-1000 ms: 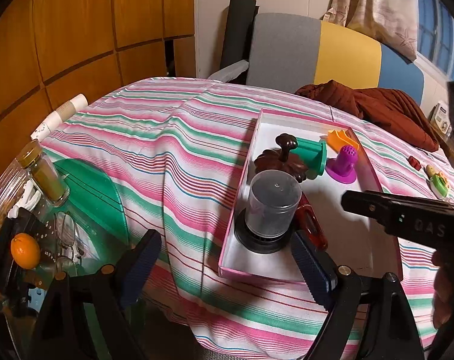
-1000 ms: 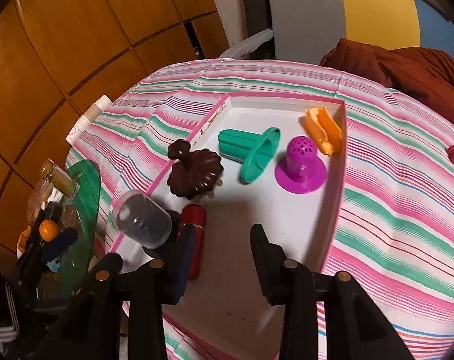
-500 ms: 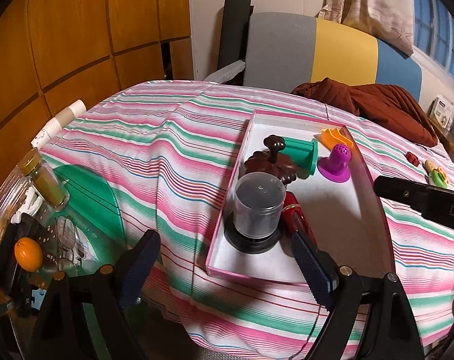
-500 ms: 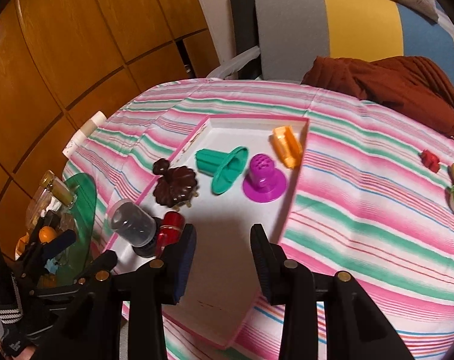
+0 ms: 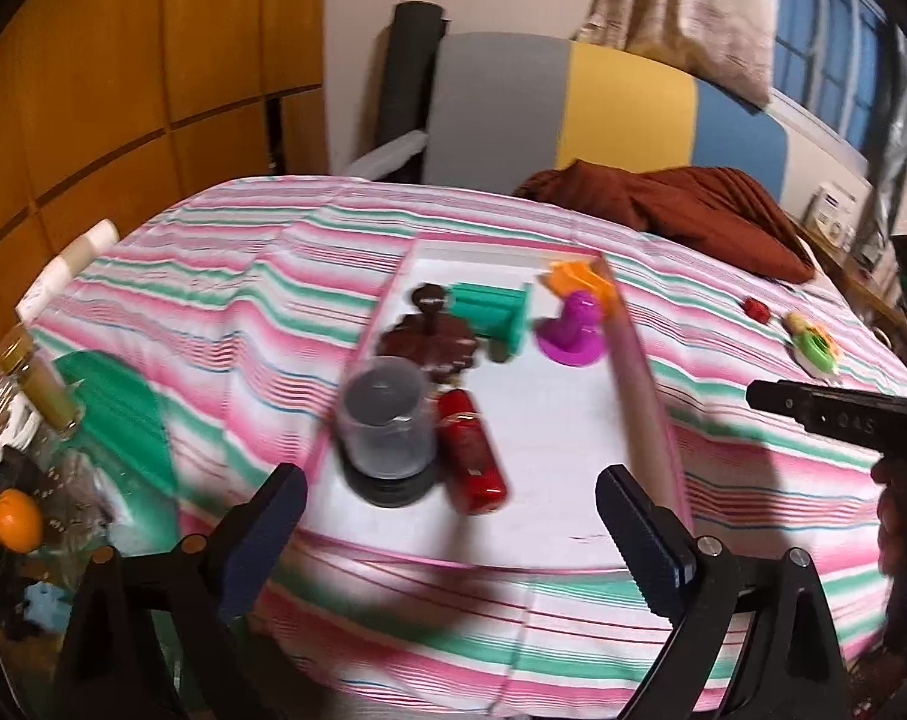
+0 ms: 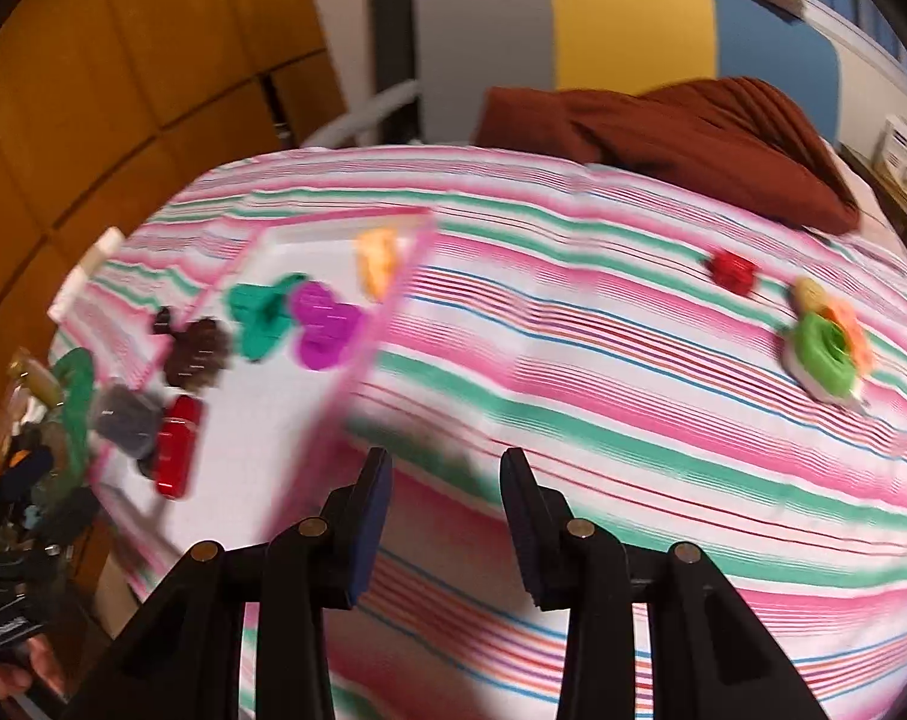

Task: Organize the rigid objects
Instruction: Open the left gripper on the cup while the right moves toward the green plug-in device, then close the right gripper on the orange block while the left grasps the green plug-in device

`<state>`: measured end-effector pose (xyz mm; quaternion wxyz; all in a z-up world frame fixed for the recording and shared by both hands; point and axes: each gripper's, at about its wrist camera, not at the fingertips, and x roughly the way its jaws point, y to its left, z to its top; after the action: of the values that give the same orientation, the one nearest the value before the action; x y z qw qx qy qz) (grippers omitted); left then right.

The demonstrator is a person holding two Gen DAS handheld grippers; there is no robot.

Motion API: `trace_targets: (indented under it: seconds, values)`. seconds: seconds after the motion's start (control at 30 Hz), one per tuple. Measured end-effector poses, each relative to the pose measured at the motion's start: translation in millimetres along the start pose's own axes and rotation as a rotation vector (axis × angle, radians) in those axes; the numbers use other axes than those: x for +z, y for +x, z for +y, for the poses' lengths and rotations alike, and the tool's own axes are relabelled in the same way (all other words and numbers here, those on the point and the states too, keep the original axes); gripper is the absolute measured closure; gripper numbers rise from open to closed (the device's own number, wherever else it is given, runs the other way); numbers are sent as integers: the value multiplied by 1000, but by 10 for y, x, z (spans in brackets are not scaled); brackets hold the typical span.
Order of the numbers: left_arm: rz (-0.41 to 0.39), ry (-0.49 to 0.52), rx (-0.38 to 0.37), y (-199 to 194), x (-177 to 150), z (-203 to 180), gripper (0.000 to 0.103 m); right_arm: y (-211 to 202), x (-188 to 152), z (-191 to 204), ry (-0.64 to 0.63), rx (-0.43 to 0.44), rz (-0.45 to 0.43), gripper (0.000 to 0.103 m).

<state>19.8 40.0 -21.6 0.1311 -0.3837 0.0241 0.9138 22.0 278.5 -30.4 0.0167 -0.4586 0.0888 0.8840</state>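
Right wrist view: my right gripper point(image 6: 444, 516) hangs narrowly parted and empty over the striped cloth, just right of the tray point(image 6: 357, 372). I should steer far right to the small red piece point(image 6: 732, 272), centre it between the pads, then close.

My left gripper point(image 5: 450, 516) is opening, empty.

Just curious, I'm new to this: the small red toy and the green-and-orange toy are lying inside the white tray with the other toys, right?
Not quite. The small red toy and the green-and-orange toy lie outside the white tray, out on the striped cloth. The right wrist view shows this most clearly.
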Motion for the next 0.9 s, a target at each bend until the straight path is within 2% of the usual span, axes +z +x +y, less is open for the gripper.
trace_targets:
  seconds: [0.3, 0.4, 0.53, 0.77, 0.9]
  values:
    - [19, 133, -120, -35, -44, -642, 5, 1, 32, -1007, 62, -153, 36, 66]
    - [26, 174, -159, -56, -66, -832, 4, -22, 146, -1352, 69, -199, 2, 66]
    - [28, 232, -183, -78, -93, -1053, 4, -25, 325, -1756, 88, -219, -72, 66]
    - [52, 279, -181, -9, -151, -1219, 4, 162, 473, -2165, 94, -218, -88, 63]
    - [81, 270, -173, 92, -164, -1261, 4, 196, 460, -2155, 44, -231, -97, 63]
